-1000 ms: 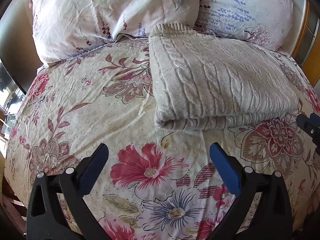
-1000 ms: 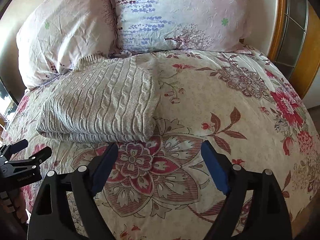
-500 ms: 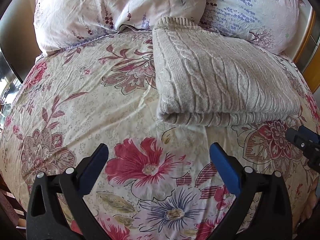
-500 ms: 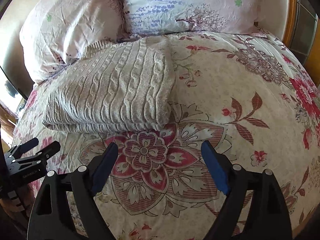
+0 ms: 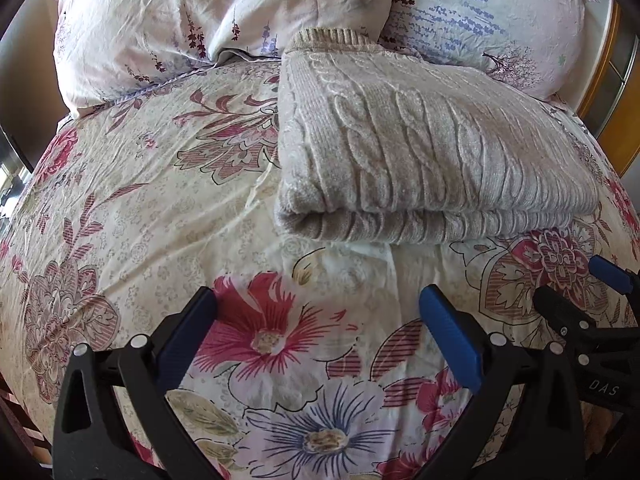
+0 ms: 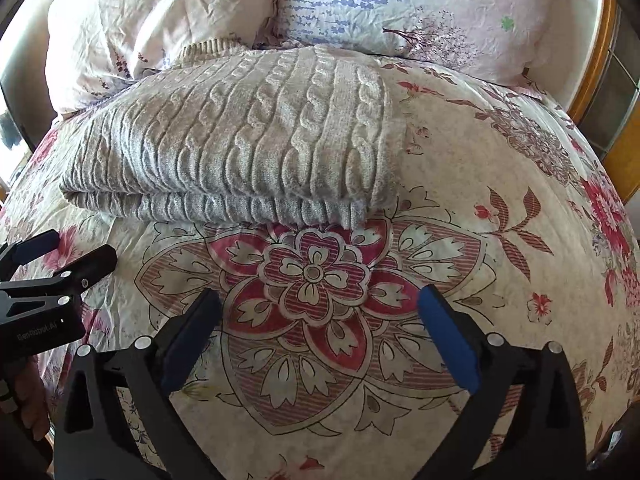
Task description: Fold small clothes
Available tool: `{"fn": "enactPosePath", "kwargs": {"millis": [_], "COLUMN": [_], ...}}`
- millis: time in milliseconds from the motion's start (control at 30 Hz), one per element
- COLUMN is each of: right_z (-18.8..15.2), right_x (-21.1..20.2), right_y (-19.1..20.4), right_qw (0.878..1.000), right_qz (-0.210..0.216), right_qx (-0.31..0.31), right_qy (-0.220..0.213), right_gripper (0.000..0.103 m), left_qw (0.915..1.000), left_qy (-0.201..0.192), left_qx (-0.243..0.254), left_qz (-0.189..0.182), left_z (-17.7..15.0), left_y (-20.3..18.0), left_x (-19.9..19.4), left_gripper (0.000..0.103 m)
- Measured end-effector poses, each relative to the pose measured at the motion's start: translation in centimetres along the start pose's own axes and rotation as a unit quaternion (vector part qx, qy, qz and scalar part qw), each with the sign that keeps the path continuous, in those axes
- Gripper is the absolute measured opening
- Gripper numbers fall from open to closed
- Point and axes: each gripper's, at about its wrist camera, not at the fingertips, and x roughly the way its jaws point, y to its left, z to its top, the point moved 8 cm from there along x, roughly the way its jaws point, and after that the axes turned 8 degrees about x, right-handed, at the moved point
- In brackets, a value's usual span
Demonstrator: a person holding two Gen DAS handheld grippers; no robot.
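**Folded knit on bed; both tools empty and clear of it**

Item: one grey cable-knit sweater (image 5: 420,152), folded into a thick stack, lying on the floral bedspread (image 5: 140,208) with its ribbed far edge against the pillows (image 5: 208,12).

Tools: the left hand-held gripper (image 5: 318,332) has its jaws spread wide, empty, just short of the sweater's near folded edge. The right hand-held gripper (image 6: 320,332) is likewise spread and empty, off the sweater's near right corner.

Handling assessment: the knit looks soft, bulky and limp. It would likely sag and let layers slide apart if lifted by one point. The plush surface should resist slipping. It is not fragile.

Recommended hold: pinch through all layers at the two near corners, one tool each, and keep the stack level.
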Motion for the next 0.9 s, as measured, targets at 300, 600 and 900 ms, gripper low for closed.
{"fn": "enactPosePath", "kwargs": {"millis": [300, 600, 900], "right_z": [-0.11, -0.07, -0.07], "right_x": [-0.09, -0.13, -0.13], "right_y": [0.01, -0.02, -0.01], "right_qw": [1.000, 1.000, 1.000], "right_qz": [-0.002, -0.003, -0.004], "right_qx": [0.004, 0.007, 0.007], "right_qy": [-0.014, -0.018, -0.018], "right_gripper": [0.102, 0.102, 0.102], "left_qw": [0.9999, 0.9997, 0.9997], "left_qy": [-0.017, -0.025, -0.024], "left_qx": [0.001, 0.000, 0.000], "left_qz": [0.000, 0.003, 0.003], "left_z": [-0.06, -0.06, -0.02], "left_y": [-0.05, -0.10, -0.05], "left_x": [-0.12, -0.22, -0.20], "left_gripper": [0.101, 0.101, 0.101]}}
